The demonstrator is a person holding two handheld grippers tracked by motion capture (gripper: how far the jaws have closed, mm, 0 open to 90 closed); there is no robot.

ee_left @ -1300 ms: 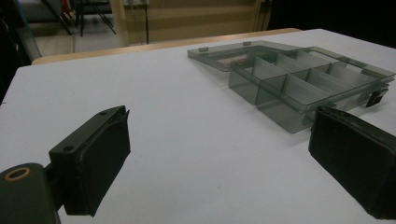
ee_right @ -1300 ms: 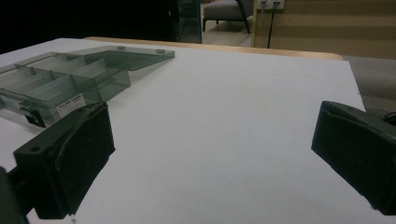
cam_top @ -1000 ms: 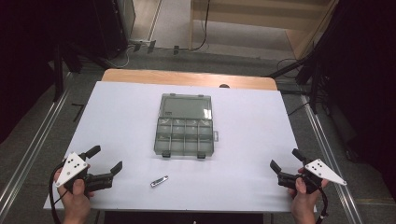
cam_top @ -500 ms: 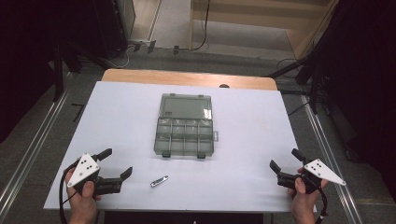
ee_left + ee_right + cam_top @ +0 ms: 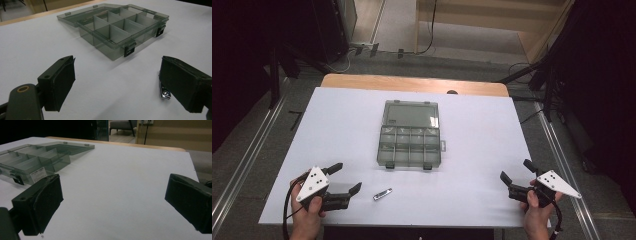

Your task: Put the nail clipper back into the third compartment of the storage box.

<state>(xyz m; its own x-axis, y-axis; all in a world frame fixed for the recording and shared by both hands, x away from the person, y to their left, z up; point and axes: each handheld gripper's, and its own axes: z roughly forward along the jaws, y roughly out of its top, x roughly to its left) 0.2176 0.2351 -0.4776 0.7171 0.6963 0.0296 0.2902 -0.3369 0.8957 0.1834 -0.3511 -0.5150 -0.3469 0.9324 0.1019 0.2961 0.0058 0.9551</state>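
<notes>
High view: a small metal nail clipper [image 5: 382,194] lies near the table's [image 5: 472,130] front edge, below an open compartment box [image 5: 409,135]. Left gripper [image 5: 343,180], jaws spread and empty, sits just beside it; right gripper [image 5: 515,176] gapes empty, well apart. The flat clipper may skid from closing jaws.

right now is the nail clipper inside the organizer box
No, the nail clipper lies on the white table, outside the organizer box.
</notes>
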